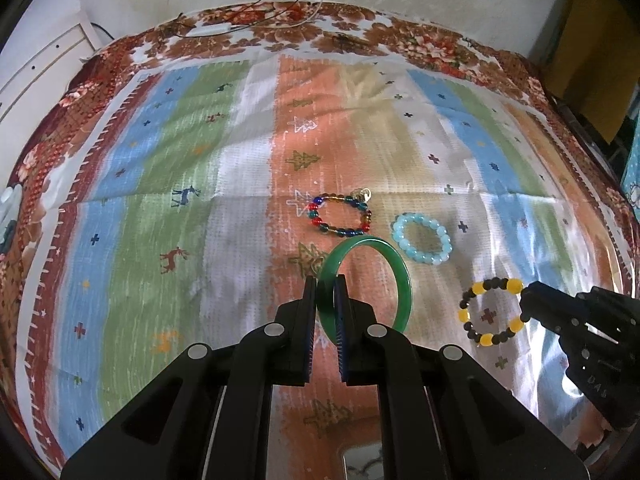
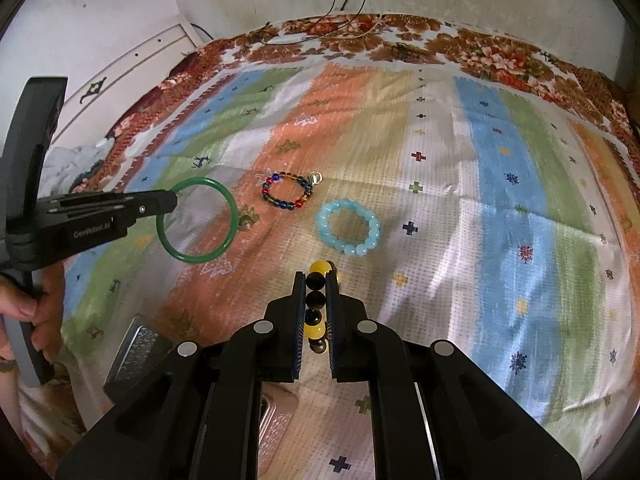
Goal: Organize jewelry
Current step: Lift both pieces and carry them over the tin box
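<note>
My left gripper point(image 1: 326, 282) is shut on a green bangle point(image 1: 400, 276) and holds it above the striped cloth; it also shows in the right wrist view point(image 2: 172, 200) with the bangle point(image 2: 228, 200). My right gripper point(image 2: 316, 278) is shut on a yellow-and-black bead bracelet point(image 2: 318, 270); in the left wrist view the bracelet point(image 1: 476, 290) hangs from that gripper point(image 1: 526, 300). A multicoloured bead bracelet point(image 1: 340, 214) point(image 2: 286, 190) and a light blue bead bracelet point(image 1: 420, 238) point(image 2: 348, 232) lie on the cloth ahead.
The striped patterned cloth point(image 1: 200, 200) covers a floral bedspread point(image 1: 360, 32). A metallic box with an open lid point(image 2: 136, 352) sits at the near left in the right wrist view. Cables point(image 1: 248, 20) lie at the far edge by the wall.
</note>
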`<state>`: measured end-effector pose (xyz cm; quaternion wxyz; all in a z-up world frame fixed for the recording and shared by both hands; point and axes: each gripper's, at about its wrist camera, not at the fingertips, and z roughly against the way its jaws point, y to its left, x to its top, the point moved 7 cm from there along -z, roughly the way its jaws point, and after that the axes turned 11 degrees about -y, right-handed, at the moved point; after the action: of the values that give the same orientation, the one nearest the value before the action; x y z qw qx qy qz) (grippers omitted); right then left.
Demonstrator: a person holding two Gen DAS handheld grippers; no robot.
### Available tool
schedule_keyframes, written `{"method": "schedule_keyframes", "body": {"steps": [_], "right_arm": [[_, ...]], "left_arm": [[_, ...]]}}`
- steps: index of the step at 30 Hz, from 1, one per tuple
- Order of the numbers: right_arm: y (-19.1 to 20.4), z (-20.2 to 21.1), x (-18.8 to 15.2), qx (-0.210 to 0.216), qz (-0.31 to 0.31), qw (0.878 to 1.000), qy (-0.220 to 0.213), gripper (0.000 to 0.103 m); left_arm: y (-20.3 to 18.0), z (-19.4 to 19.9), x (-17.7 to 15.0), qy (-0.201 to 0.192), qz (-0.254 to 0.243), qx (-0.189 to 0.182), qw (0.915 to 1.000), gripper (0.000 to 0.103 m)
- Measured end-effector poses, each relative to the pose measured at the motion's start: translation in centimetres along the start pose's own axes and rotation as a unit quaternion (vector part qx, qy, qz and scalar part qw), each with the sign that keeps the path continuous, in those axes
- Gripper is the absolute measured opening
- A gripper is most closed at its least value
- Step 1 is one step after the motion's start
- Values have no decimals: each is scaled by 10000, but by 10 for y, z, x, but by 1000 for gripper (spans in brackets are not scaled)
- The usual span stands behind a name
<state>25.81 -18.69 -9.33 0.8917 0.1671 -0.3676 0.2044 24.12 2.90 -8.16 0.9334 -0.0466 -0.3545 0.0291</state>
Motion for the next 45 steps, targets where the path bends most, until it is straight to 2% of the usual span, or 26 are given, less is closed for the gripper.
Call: {"method": "schedule_keyframes", "body": {"steps": [21,37,45], "right_arm": [[23,49,15,289,58,9971,-706,10],[47,78,15,509,201,9948,-854,10],[59,94,4,632,249,9939,-869,10]], "left_arm": [[-23,54,-15,-440,113,-436,9980,9],[-28,81,-27,-640,154,-565,9962,9],[-30,95,-40,-696,158,-630,9955,9]]}}
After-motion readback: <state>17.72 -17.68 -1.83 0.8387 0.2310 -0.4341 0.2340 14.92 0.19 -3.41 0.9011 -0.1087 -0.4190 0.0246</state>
